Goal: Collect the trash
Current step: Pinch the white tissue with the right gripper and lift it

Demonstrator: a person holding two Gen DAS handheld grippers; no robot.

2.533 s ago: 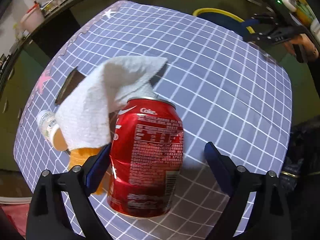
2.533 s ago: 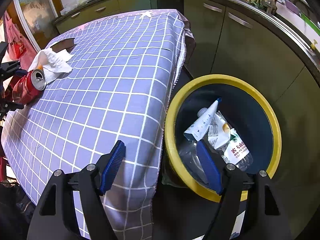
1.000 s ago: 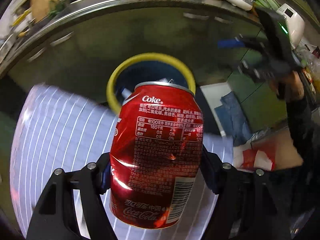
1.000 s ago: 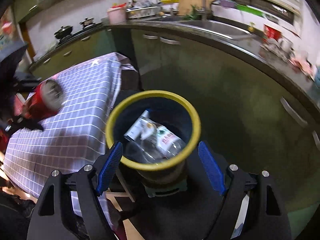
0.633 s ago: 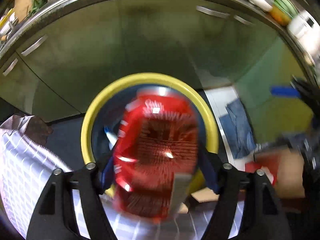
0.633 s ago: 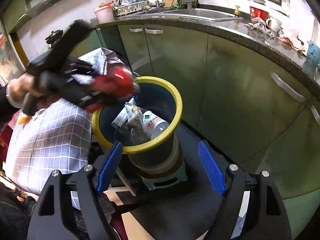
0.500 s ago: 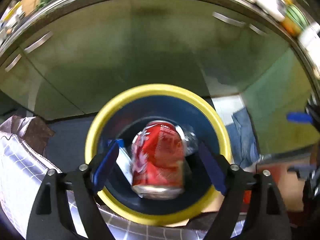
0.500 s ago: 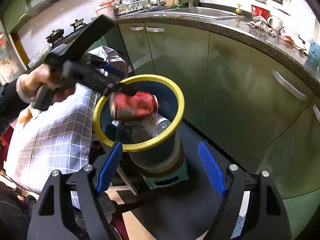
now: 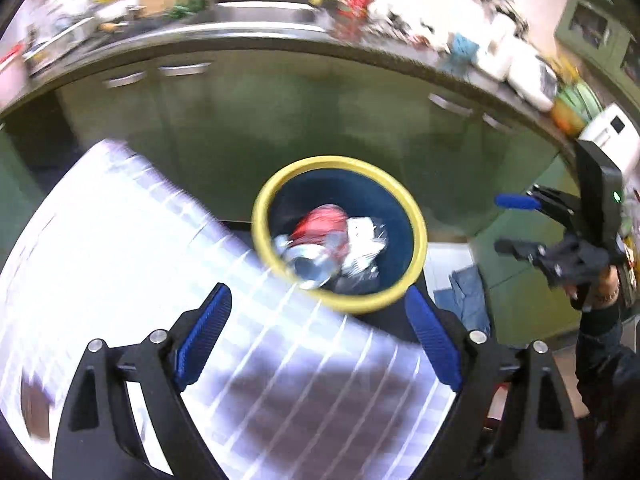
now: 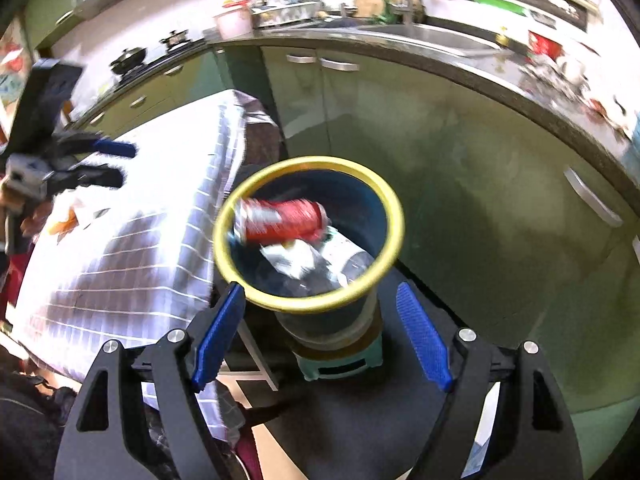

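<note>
The red cola can (image 9: 320, 222) lies on its side inside the blue bin with a yellow rim (image 9: 336, 161), on top of a plastic bottle and wrappers. My left gripper (image 9: 318, 340) is back over the checked tablecloth (image 9: 120, 260), its jaws opening with nothing between them. From the right wrist view the can (image 10: 284, 220) shows just below the bin rim (image 10: 312, 161), and my left gripper (image 10: 112, 162) hovers over the table at far left. My right gripper (image 10: 320, 336) stands open and empty, above and in front of the bin. A crumpled tissue with orange scraps (image 10: 76, 212) remains on the cloth.
Green cabinets (image 10: 460, 200) under a cluttered counter curve behind the bin. The bin stands on a teal stool (image 10: 340, 364) close to the table edge (image 10: 224, 200). A blue cloth (image 9: 468, 300) lies on the floor. A hand holds my right gripper (image 9: 512, 224).
The can left my left gripper and fell into the bin. The left gripper's jaws spread wider and it drew back from the bin over the table. The right gripper stayed put.
</note>
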